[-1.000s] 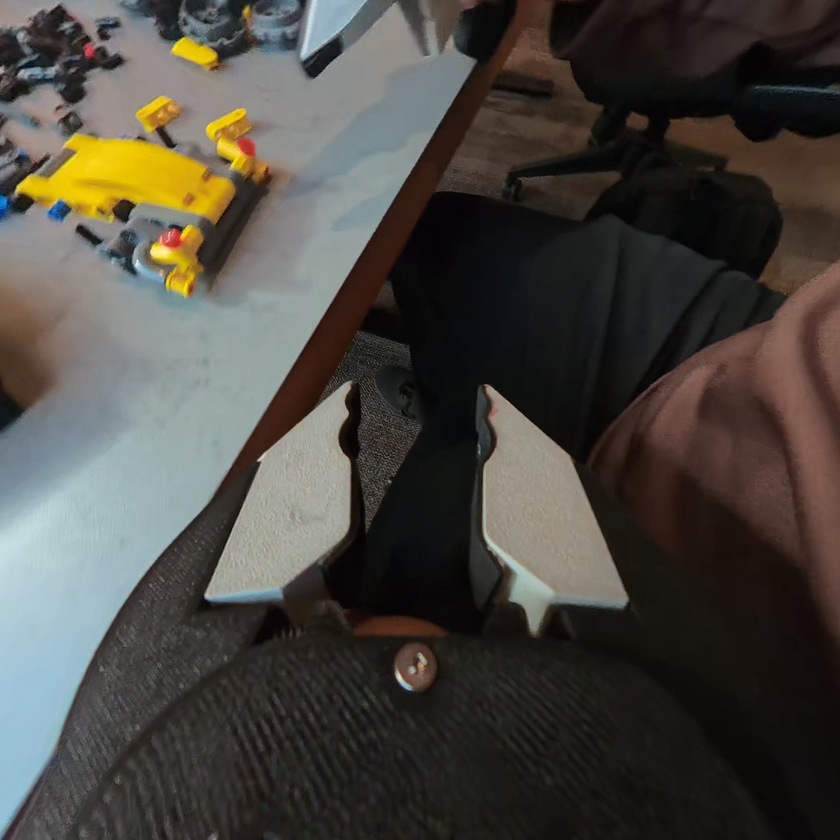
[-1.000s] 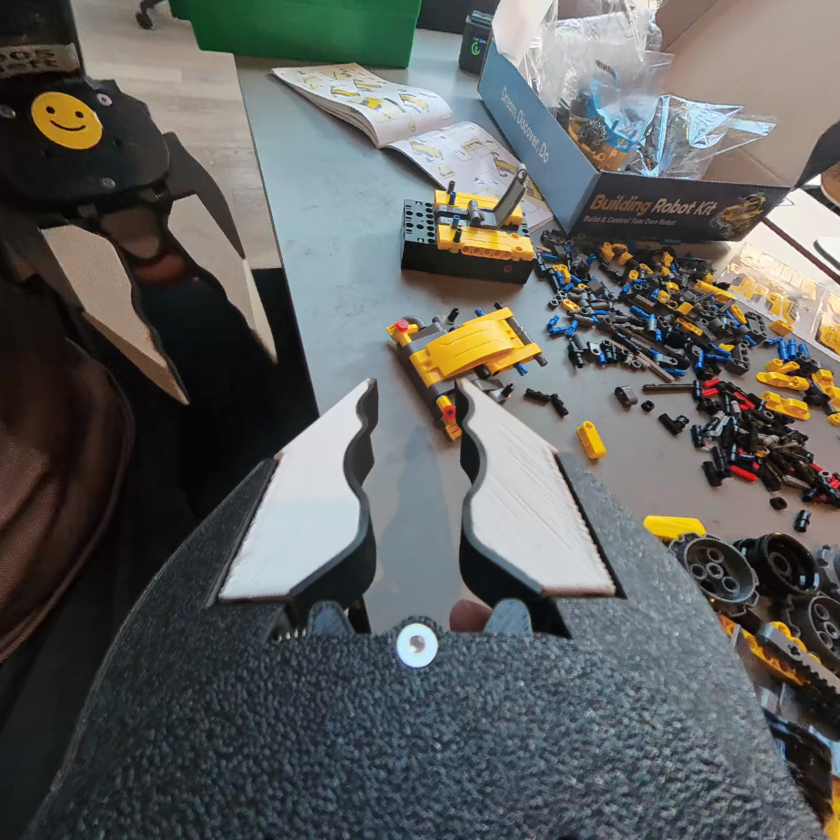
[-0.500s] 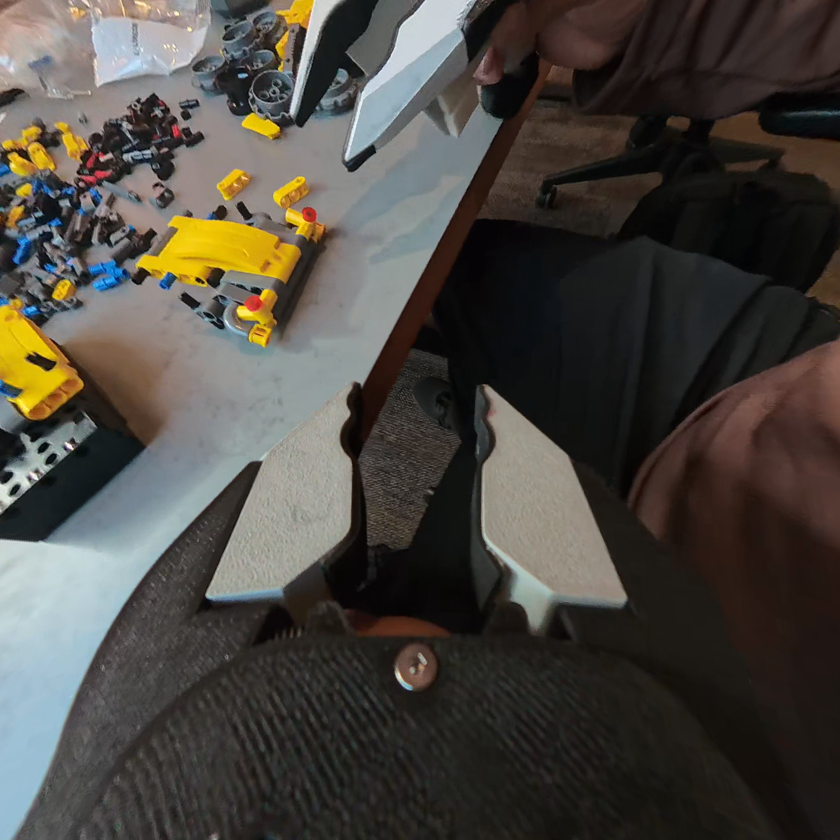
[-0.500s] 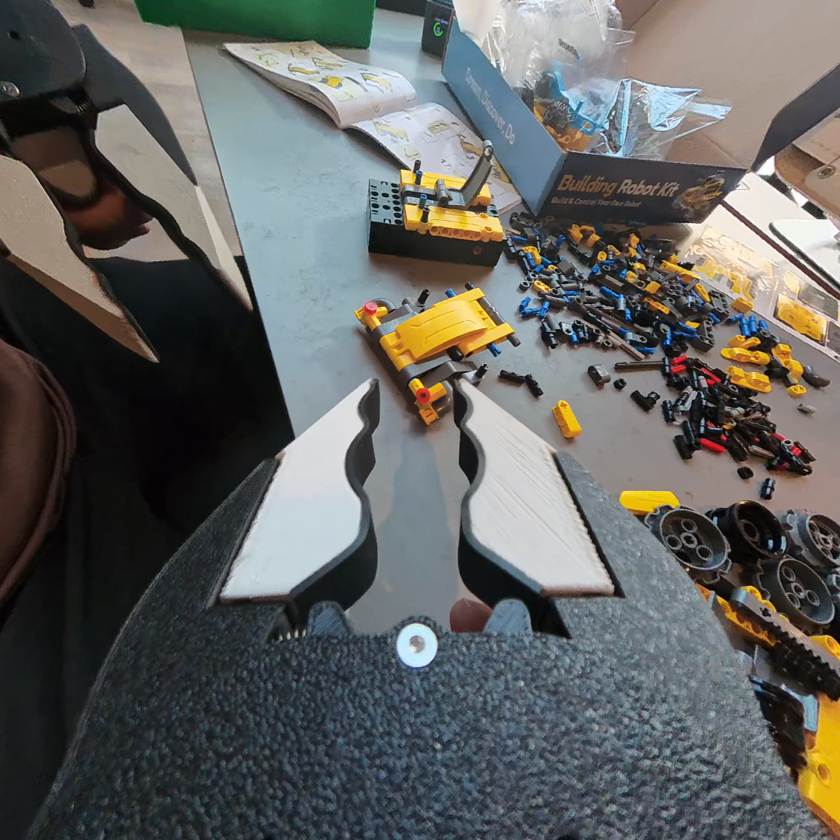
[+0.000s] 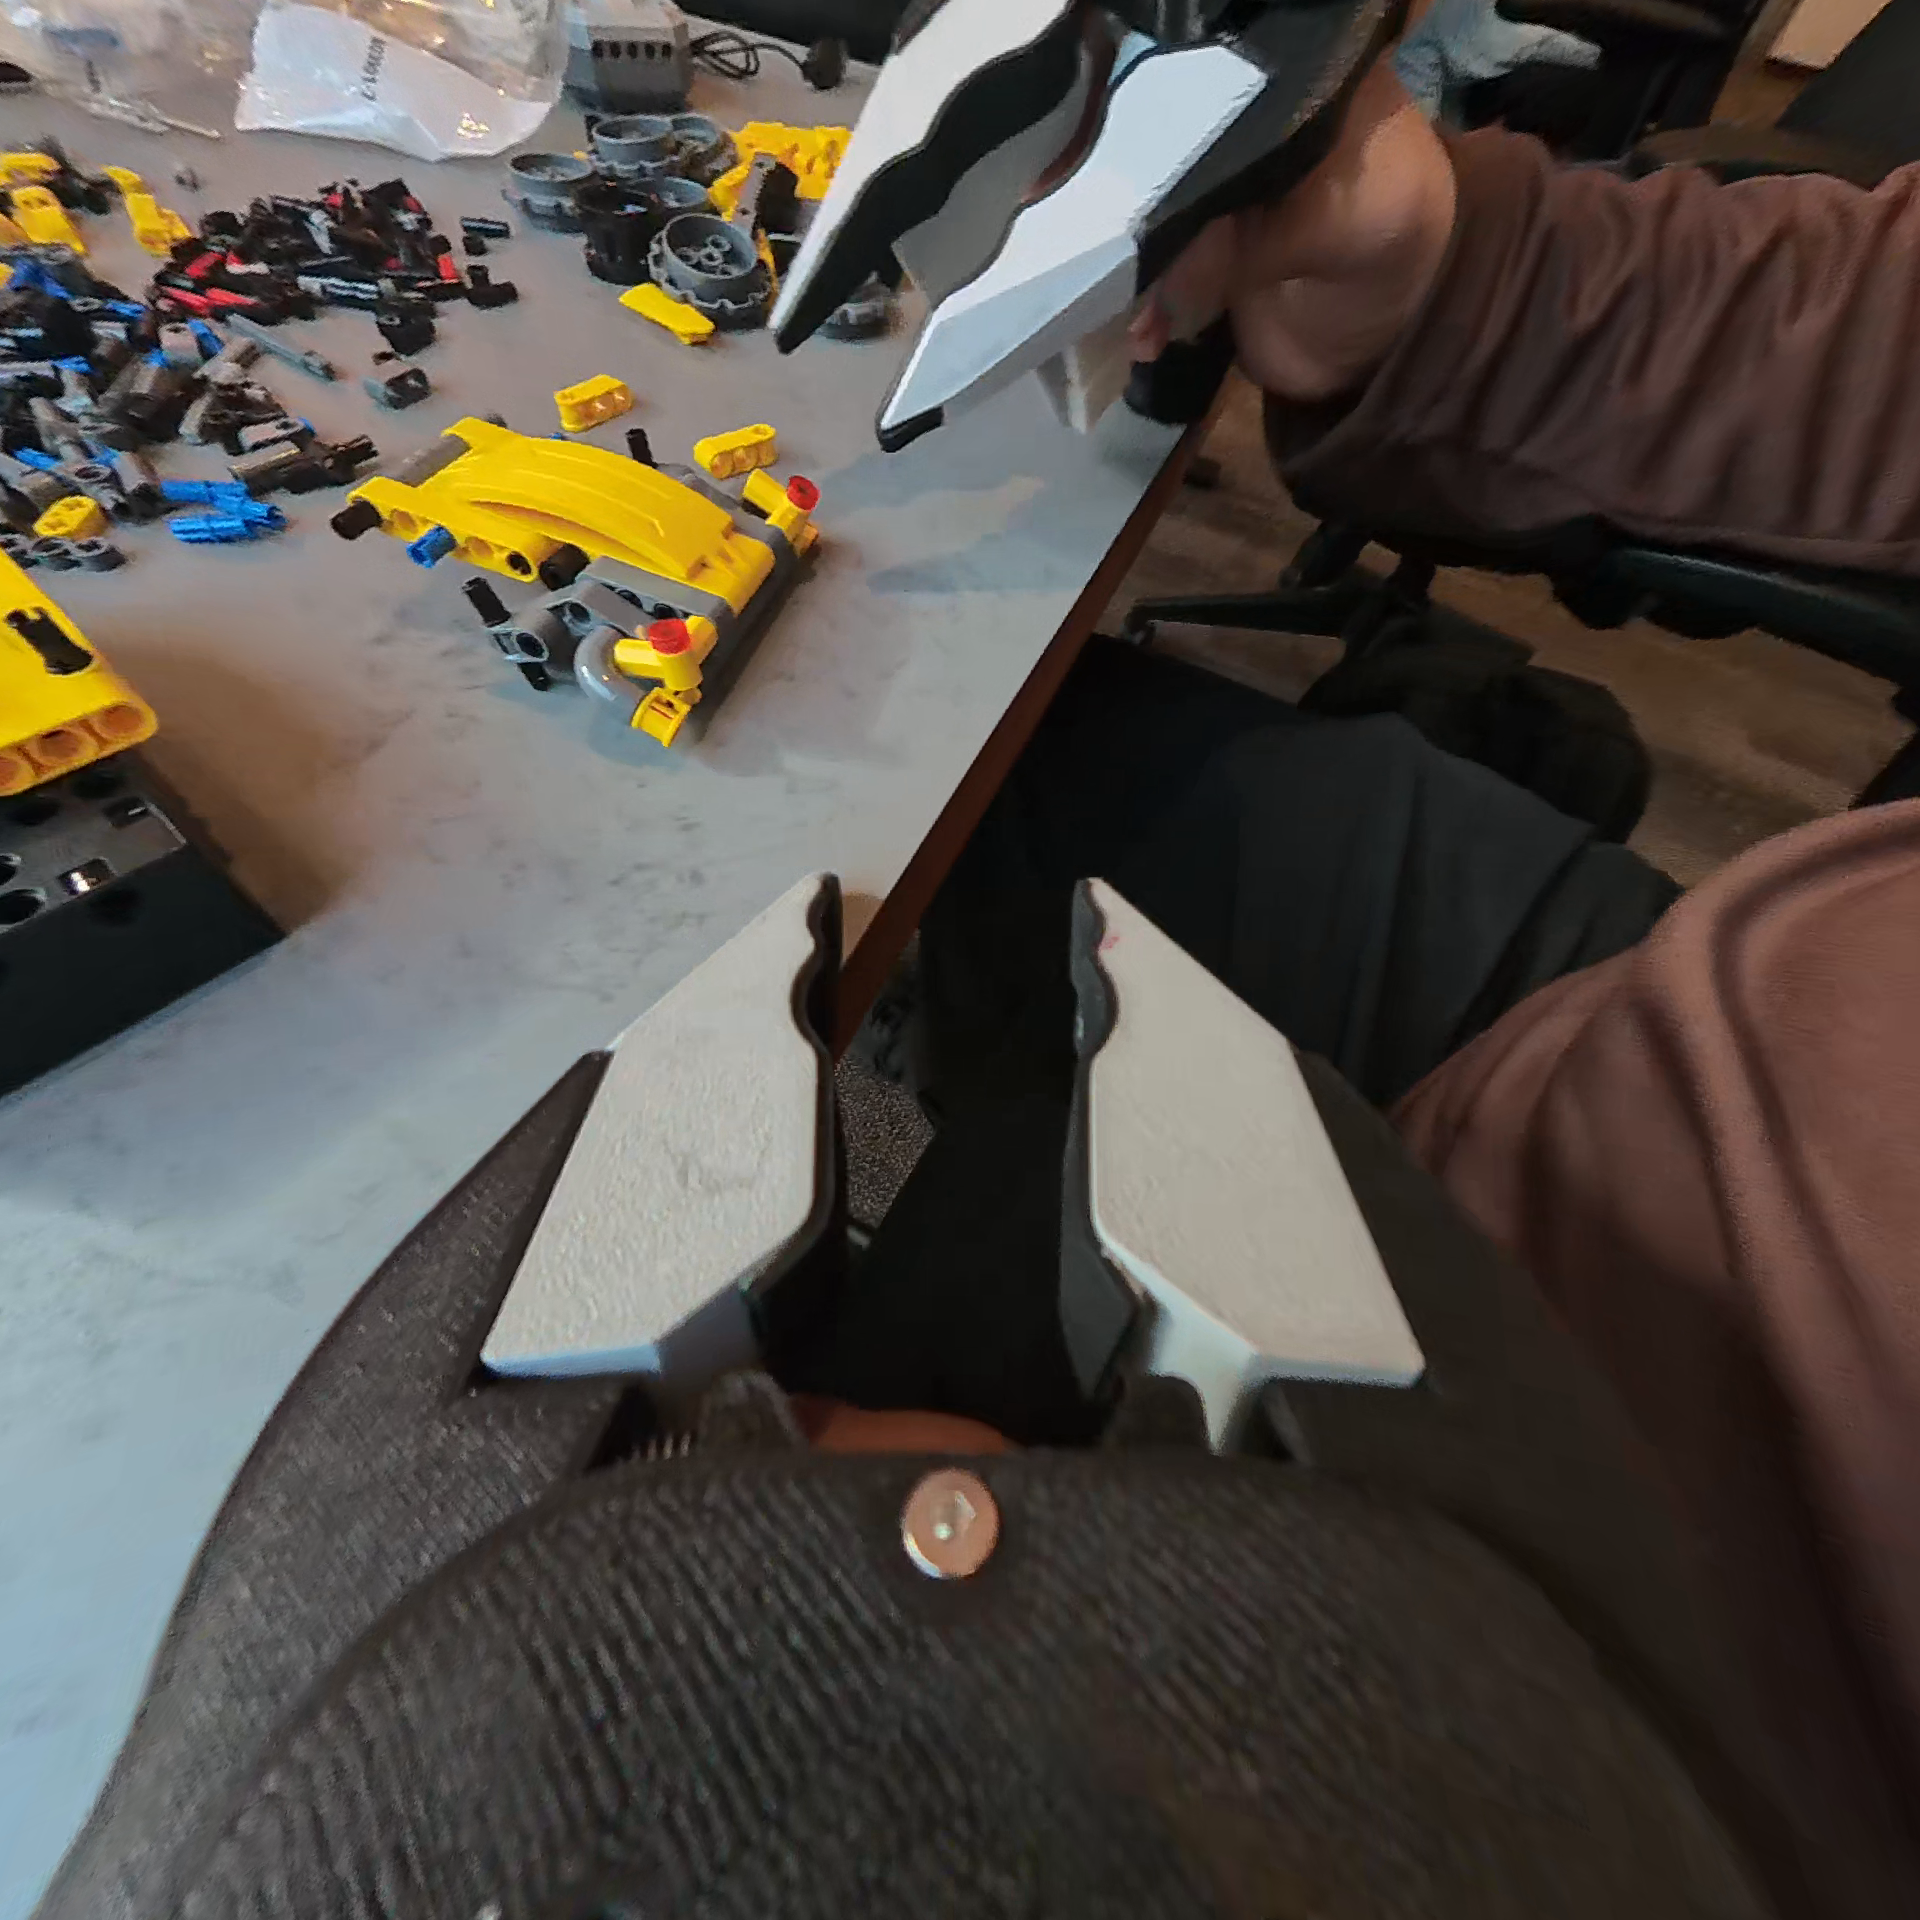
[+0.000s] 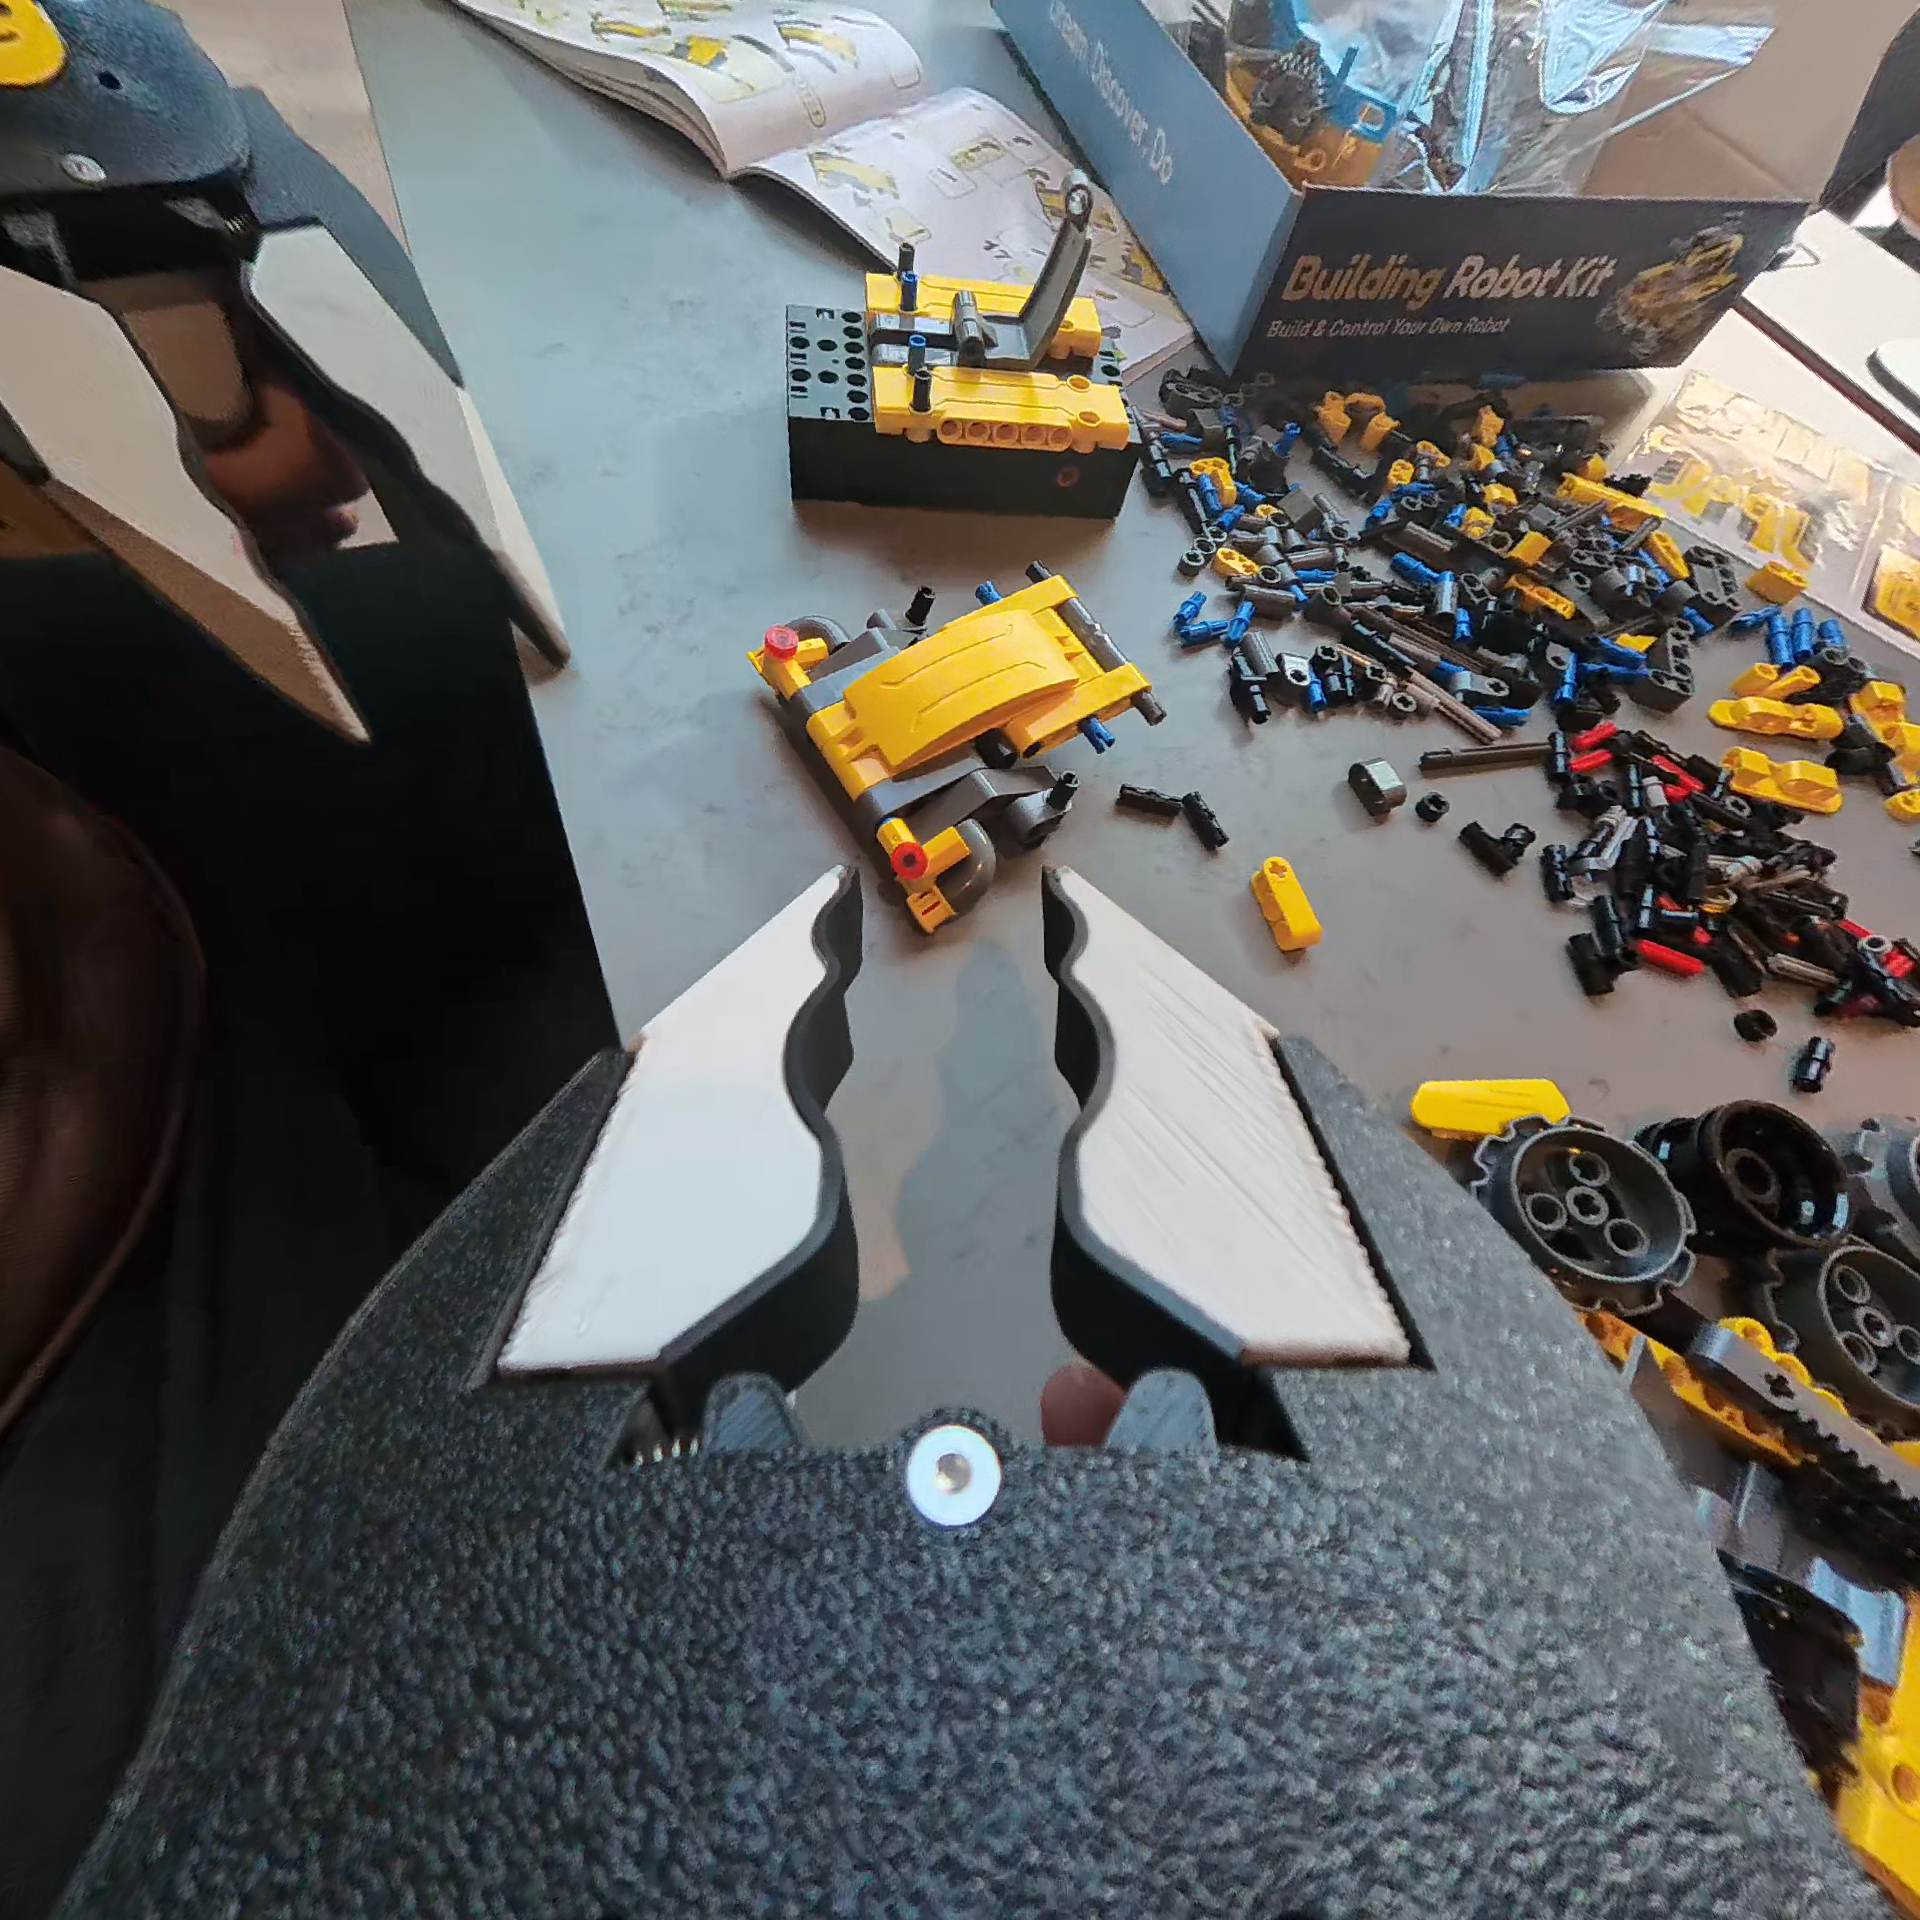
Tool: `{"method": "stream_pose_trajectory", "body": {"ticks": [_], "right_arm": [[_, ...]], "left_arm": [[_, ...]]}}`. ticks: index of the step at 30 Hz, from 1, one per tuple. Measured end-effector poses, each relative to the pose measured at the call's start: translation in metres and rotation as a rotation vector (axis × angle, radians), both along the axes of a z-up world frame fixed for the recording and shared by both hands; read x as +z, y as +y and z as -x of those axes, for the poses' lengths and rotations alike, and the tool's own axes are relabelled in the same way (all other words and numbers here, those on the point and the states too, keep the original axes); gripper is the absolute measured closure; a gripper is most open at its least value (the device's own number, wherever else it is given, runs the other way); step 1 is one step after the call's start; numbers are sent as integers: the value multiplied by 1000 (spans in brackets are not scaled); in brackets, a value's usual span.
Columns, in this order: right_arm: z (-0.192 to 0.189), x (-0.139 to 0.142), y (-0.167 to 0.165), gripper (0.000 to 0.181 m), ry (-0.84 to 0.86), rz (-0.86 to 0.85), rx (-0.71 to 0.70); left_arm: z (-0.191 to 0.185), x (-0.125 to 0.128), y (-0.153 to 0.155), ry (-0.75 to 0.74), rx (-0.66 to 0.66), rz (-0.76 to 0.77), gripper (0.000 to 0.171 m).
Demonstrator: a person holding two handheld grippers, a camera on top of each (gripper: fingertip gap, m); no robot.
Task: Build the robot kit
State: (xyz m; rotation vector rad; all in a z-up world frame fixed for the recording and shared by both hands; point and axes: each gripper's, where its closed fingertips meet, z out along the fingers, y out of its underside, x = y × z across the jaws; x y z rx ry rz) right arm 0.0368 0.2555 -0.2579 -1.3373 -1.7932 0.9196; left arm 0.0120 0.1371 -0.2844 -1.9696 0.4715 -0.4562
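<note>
At the surface's near edge: yellow brick-built subassembly [image 6: 940,717], part-built.
Right tongs [image 6: 951,904]: spread, empty, just short of it.
Left tongs [image 5: 951,914]: spread, empty, over the edge.

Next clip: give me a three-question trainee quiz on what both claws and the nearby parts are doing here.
1. True or false: the right claw grips a part.
2. Which thing lies nearest ahead of it? A) yellow and grey assembly B) instruction booklet C) cardboard box
3. Fill in: the left claw hangs over the table's ____.

Key: 1 false, both claws are open and empty; 2 A; 3 edge.
</note>
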Motion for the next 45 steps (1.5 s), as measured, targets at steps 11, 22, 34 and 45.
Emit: {"method": "stream_pose_trajectory", "body": {"ticks": [11, 22, 34, 45], "right_arm": [[10, -1, 6, 150, -6, 6, 18], [11, -4, 3, 148, -24, -19, 32], [12, -8, 4, 148, -43, -25, 25], [11, -9, 2, 147, -45, -36, 35]], "left_arm": [[-2, 1, -3, -17, -45, -22, 130], [-5, -2, -4, 33, -56, -40, 131], [-7, -3, -7, 73, -66, -52, 131], [34, 43, 5, 51, 131, -179, 131]]}}
